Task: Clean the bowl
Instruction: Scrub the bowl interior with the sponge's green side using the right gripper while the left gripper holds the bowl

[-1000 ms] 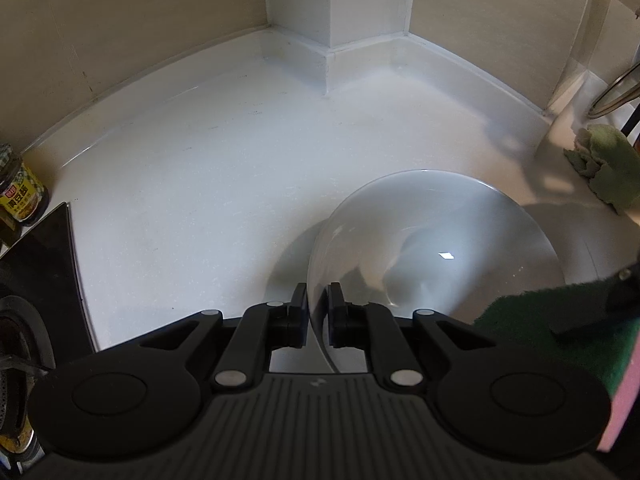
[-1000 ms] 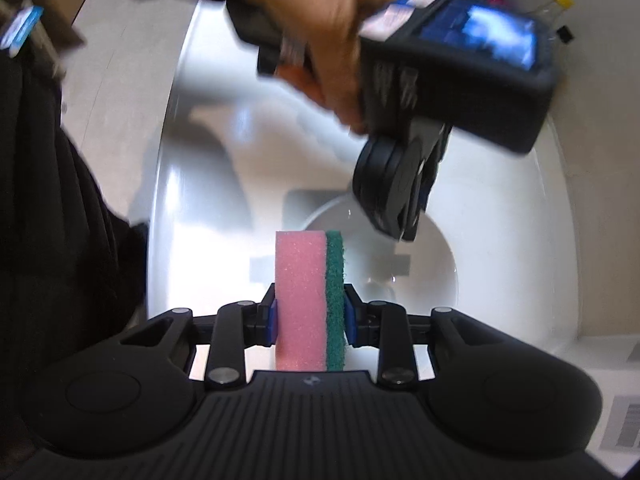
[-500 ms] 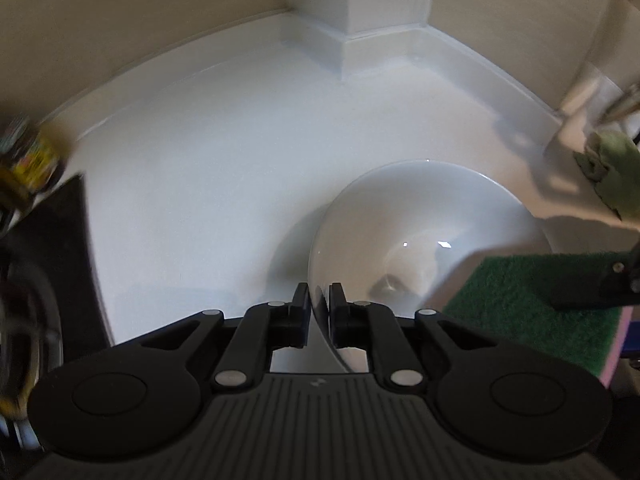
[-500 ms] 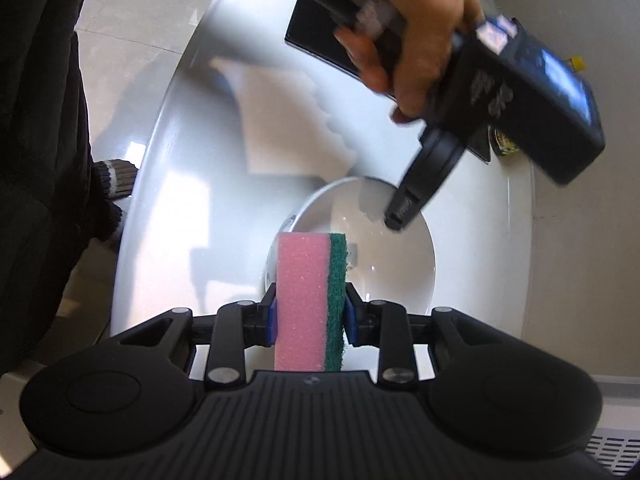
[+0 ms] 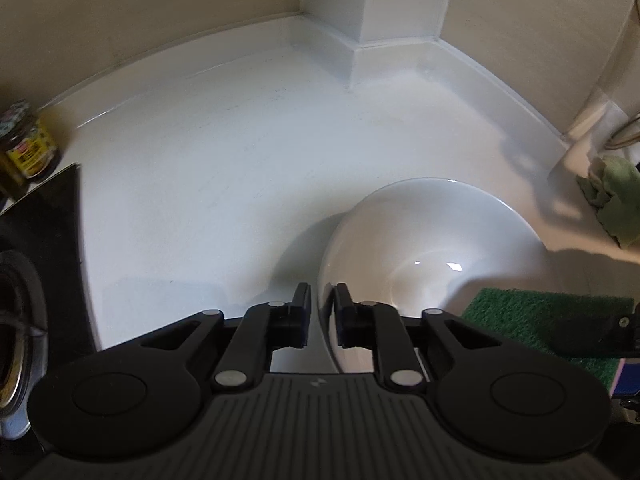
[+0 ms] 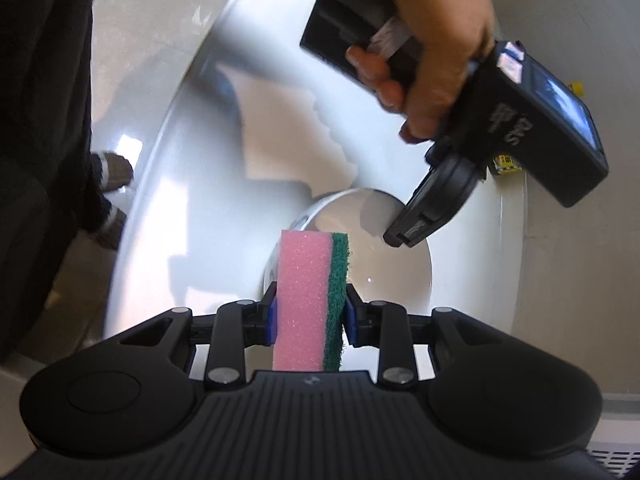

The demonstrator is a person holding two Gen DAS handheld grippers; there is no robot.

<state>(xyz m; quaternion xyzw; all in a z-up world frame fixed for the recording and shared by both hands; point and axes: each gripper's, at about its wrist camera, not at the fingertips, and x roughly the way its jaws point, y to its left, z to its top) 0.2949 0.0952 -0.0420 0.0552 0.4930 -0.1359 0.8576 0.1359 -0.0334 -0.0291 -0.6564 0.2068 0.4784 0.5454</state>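
Left wrist view, white glossy bowl (image 5: 432,240), round, empty, light glints inside

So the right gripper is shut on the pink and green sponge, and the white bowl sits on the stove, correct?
Not quite. The right gripper is shut on the sponge, but the bowl sits on the white counter, beside the stove, as the left wrist view shows.

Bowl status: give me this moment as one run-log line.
bowl: upright on counter | left gripper: jaws just opening, astride rim, not pressing | right gripper: shut on sponge, above bowl
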